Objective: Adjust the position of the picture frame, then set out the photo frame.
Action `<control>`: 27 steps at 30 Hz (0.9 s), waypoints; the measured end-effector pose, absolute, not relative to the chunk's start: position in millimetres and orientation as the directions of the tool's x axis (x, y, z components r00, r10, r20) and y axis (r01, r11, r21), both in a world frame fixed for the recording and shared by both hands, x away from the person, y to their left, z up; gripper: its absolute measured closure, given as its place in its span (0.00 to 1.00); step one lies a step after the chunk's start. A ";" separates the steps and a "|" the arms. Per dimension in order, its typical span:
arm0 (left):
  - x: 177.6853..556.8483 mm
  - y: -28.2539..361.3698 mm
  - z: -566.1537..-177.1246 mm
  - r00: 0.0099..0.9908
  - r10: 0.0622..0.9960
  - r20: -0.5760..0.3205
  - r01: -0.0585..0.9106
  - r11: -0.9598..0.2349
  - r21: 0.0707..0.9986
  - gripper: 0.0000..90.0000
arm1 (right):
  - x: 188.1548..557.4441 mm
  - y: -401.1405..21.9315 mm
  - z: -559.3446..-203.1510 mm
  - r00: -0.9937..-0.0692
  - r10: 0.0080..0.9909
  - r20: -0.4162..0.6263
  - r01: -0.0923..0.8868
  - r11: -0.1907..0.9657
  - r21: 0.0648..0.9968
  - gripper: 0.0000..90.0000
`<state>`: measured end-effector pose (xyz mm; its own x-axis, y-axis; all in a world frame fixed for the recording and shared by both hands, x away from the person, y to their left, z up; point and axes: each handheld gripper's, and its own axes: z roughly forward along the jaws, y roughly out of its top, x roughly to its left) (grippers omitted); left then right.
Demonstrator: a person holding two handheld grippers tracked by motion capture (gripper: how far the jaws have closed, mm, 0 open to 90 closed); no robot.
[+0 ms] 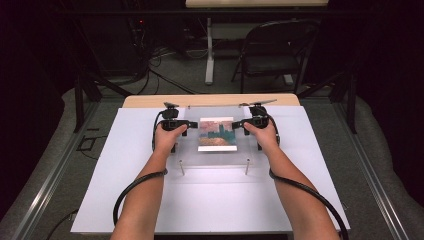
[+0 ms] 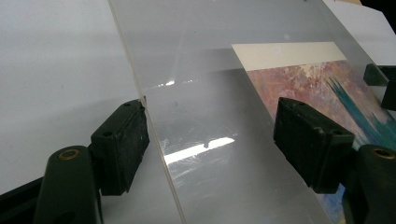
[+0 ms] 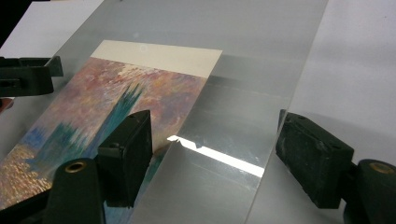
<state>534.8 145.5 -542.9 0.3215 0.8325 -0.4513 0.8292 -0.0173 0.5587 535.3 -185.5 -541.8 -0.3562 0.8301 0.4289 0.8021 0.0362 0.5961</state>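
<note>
A clear plastic sheet (image 1: 192, 150) lies flat on the white board (image 1: 210, 200) over a painted print (image 1: 217, 134) of pink sky, teal towers and orange water. My left gripper (image 1: 186, 125) sits at the sheet's left edge and my right gripper (image 1: 245, 125) at its right edge. In the left gripper view the left gripper (image 2: 210, 112) stands wide, one jaw outside the sheet (image 2: 210, 46) and one over it beside the print (image 2: 322, 88). In the right gripper view the right gripper (image 3: 212, 126) straddles the sheet's (image 3: 261, 56) edge the same way, with the print (image 3: 116, 93) at left. Neither presses on it.
Two metal pins (image 1: 181, 167) (image 1: 247, 166) stick out at the sheet's near corners. The board rests on a wooden table (image 1: 150, 101). A folding chair (image 1: 275, 50) and cables stand on the floor beyond. Each gripper view shows the other gripper (image 2: 380, 79) (image 3: 28, 74) across the print.
</note>
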 end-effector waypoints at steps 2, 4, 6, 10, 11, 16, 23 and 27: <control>534.8 145.4 -542.7 0.320 0.833 -0.451 0.829 -0.016 0.559 0.30 | 535.1 -185.6 -541.3 -0.361 0.831 0.422 0.799 0.042 0.600 0.30; 534.9 145.2 -542.6 0.319 0.834 -0.451 0.829 -0.014 0.560 0.30 | 534.9 -185.6 -541.3 -0.364 0.831 0.420 0.797 0.045 0.602 0.30; 534.9 145.5 -542.6 0.319 0.832 -0.453 0.829 -0.014 0.560 0.30 | 535.0 -185.7 -541.3 -0.369 0.831 0.417 0.794 0.048 0.606 0.30; 534.9 147.4 -542.5 0.318 0.831 -0.457 0.826 -0.006 0.564 0.33 | 534.3 -185.3 -540.7 -0.363 0.833 0.418 0.795 0.043 0.605 0.30; 534.9 147.6 -542.2 0.317 0.830 -0.460 0.827 -0.004 0.563 0.33 | 534.3 -185.1 -540.3 -0.361 0.834 0.418 0.797 0.043 0.602 0.30; 534.2 148.2 -541.5 0.313 0.830 -0.461 0.823 0.005 0.568 0.35 | 534.7 -184.9 -539.0 -0.366 0.835 0.411 0.797 0.053 0.602 0.30; 532.6 149.4 -537.6 0.321 0.829 -0.458 0.816 0.003 0.578 0.36 | 532.4 -185.1 -534.2 -0.382 0.835 0.396 0.784 0.066 0.617 0.30; 531.1 150.5 -533.0 0.326 0.830 -0.452 0.810 0.000 0.586 0.37 | 531.0 -184.1 -530.5 -0.391 0.836 0.385 0.776 0.074 0.627 0.30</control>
